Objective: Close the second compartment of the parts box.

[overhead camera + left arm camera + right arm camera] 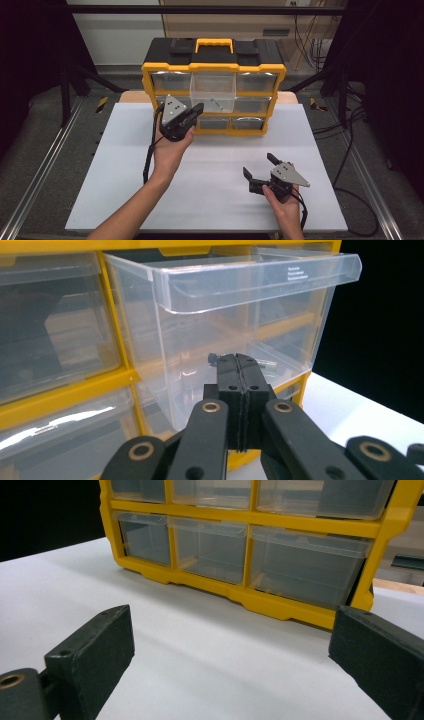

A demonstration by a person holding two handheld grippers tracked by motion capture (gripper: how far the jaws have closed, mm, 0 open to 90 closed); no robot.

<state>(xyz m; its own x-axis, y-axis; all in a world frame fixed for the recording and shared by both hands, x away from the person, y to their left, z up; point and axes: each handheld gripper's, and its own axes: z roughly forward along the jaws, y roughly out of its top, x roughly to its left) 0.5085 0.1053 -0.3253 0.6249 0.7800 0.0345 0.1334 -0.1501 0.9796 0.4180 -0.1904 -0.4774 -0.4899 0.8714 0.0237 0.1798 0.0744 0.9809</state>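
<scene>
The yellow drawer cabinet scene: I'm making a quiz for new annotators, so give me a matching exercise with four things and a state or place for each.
Things:
1. left gripper
2. right gripper
3. middle clear drawer
4. small metal part

States or places:
A. pulled out from the cabinet
B. jaws open above the white table
C. lying inside the pulled-out drawer
D. jaws shut, in front of the cabinet

Pairs: 1-D, 2-B, 3-A, 4-C
</scene>
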